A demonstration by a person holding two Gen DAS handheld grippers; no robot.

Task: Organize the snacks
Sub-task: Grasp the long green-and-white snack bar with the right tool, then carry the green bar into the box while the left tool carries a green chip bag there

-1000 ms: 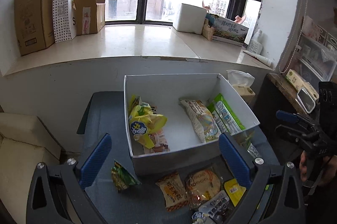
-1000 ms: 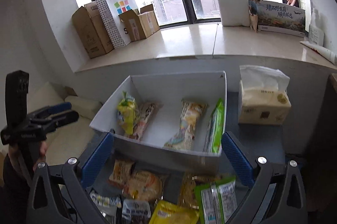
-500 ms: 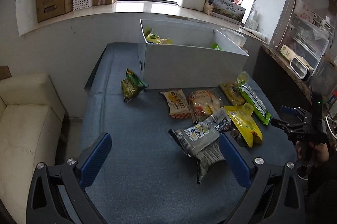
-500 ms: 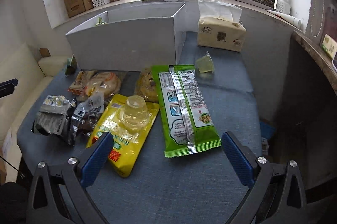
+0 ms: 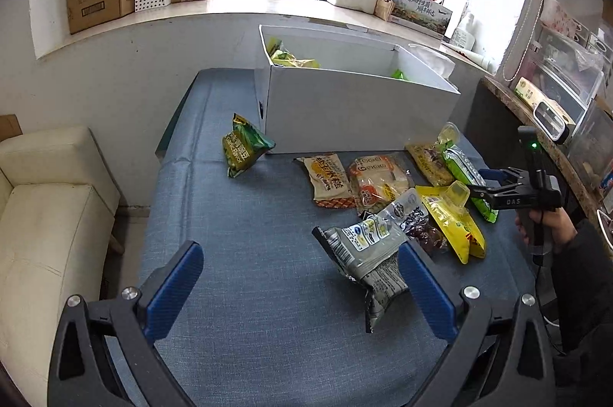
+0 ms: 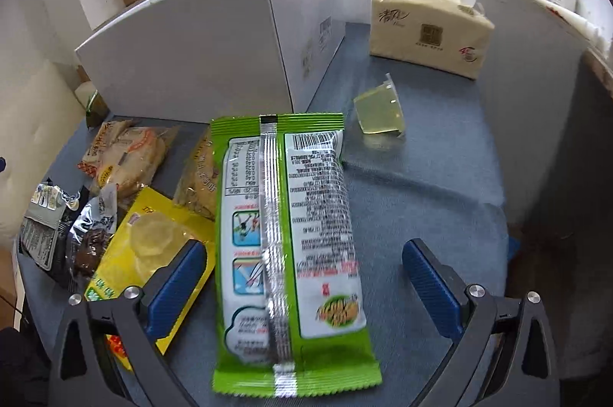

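Right claw (image 6: 302,276): jaws spread wide, straddling a green snack packet (image 6: 287,238) lying seam-up at frame centre, not gripping it. Left claw (image 5: 302,284): jaws apart, empty, grey packet (image 5: 364,253) just inside its right finger. White box (image 5: 356,100), upper centre, on blue bench (image 5: 237,227); loose snacks before it.

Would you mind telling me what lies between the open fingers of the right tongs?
In the right wrist view, the long green snack packet lies lengthwise on the blue table between the open fingers of the right tongs, ungripped.
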